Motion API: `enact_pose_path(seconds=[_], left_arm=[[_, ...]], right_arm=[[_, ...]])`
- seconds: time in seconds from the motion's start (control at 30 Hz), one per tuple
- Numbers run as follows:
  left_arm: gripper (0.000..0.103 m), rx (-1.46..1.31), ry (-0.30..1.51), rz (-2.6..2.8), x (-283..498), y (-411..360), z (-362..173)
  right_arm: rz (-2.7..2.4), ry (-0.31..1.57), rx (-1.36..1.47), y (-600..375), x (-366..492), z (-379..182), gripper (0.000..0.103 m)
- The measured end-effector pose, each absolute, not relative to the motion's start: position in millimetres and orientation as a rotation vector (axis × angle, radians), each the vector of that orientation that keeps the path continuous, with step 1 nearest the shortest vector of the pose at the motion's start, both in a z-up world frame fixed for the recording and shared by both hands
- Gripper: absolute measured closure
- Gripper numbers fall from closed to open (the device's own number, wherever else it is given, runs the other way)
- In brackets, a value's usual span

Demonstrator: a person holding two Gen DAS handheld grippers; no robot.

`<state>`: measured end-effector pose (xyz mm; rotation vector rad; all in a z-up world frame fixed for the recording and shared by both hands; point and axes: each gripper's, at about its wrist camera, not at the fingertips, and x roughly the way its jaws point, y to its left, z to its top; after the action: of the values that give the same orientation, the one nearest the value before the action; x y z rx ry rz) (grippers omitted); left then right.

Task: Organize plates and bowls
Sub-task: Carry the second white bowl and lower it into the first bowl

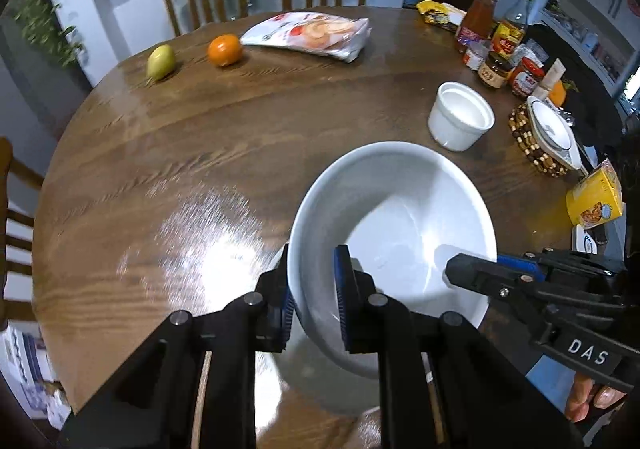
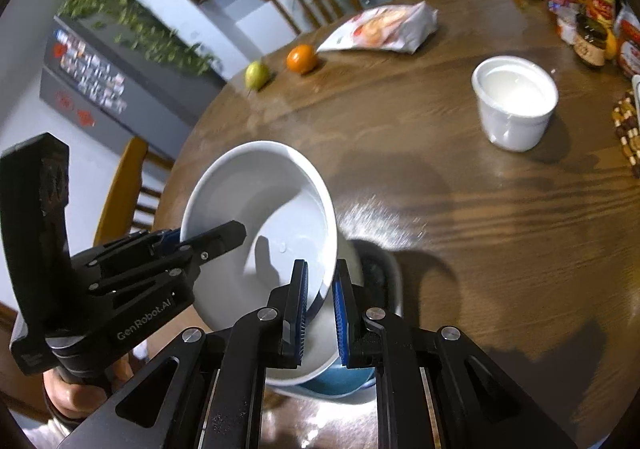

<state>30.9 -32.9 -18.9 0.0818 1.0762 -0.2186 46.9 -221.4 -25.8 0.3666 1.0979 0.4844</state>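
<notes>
Both tools are clamped on the same big white bowl (image 1: 394,233), which sits lower centre of the left view, tilted and lifted off the desk (image 1: 168,153). The left tool (image 1: 312,289) pinches the near rim, one finger inside and one outside, and the right tool (image 2: 320,289) does the same on its side. Glazed rim plus thin pads looks slippery to me, so if either hand twists or pulls apart, the bowl could slide out and crack on whatever sits underneath, looks like another dish with a blue underside (image 2: 344,379). The small white cup (image 1: 460,121) in the upper right is well clear.
</notes>
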Motion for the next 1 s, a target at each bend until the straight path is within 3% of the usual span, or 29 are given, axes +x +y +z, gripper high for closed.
enact_pose_path(seconds=[0.47,1.0], left_arm=[[0.087,0.039,1.167,-0.175,13,-22,-55],[0.087,0.086,1.186,-0.182,14,-22,-63]], right_arm=[[0.520,1.239,0.276,-200,41,-55,0.088],[0.496,1.224,0.180,-192,41,-50,0.088]])
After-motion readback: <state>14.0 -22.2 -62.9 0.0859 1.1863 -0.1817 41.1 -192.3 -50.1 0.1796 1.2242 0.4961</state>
